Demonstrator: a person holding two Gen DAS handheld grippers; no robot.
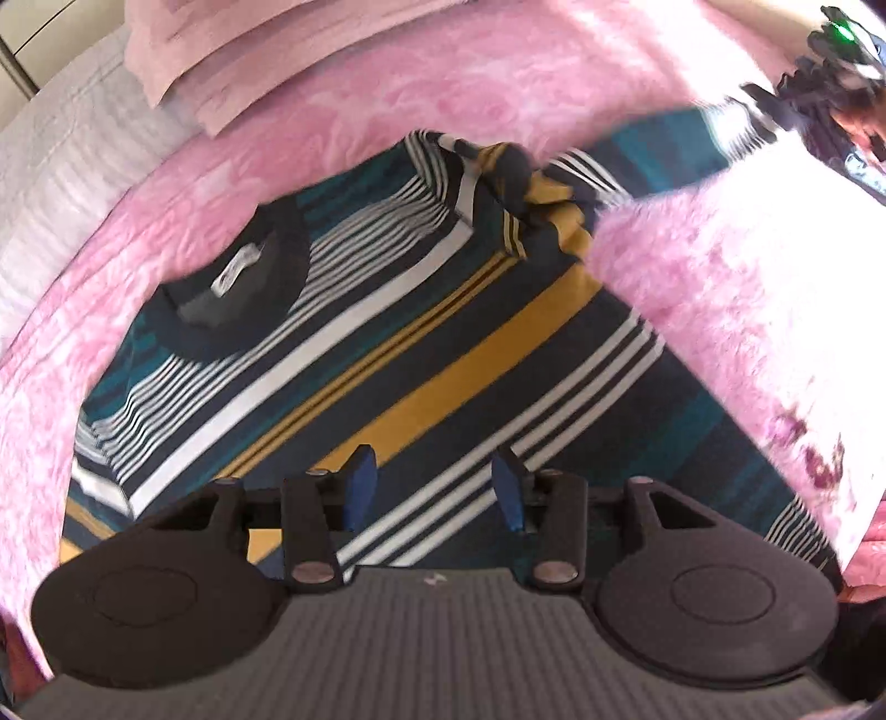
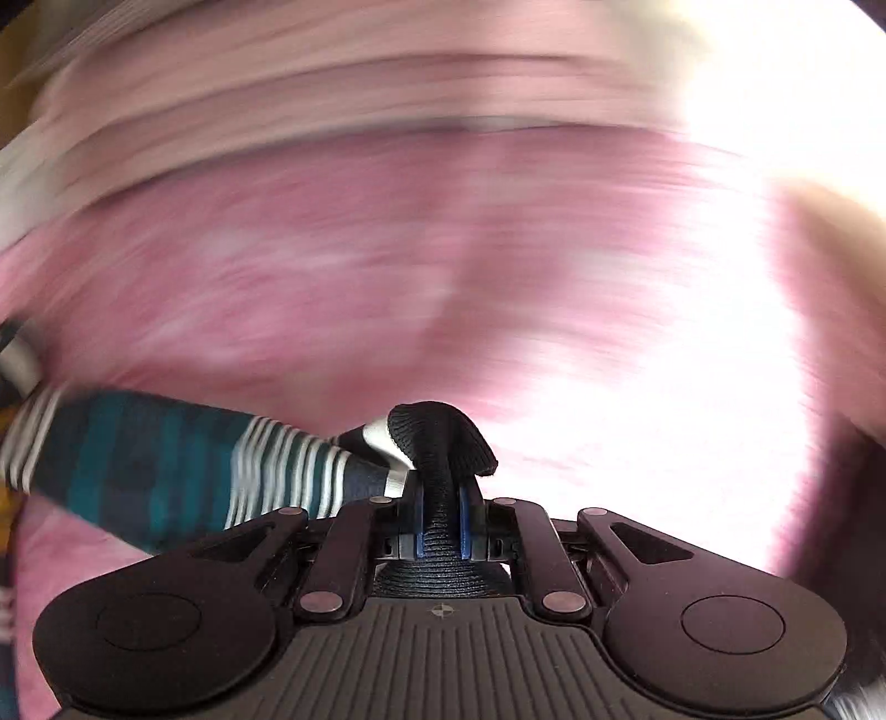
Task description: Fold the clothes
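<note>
Sweater [image 1: 387, 332] lies on the bedspread [image 1: 387, 83], pillows [image 1: 183, 50] behind it.

No legible text, brand or number in either of my views. The white label [image 1: 235, 270] inside the sweater [image 1: 387, 354] collar, far left, carries marks too blurred to read. A small crosshair mark [image 2: 441, 611] sits on my right gripper's body.

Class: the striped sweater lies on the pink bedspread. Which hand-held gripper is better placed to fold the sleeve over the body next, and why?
Right. The right hand-held gripper is shut on the sleeve's dark cuff, sleeve stretched out. The left hand-held gripper hangs open over the sweater's body, holding nothing.
</note>
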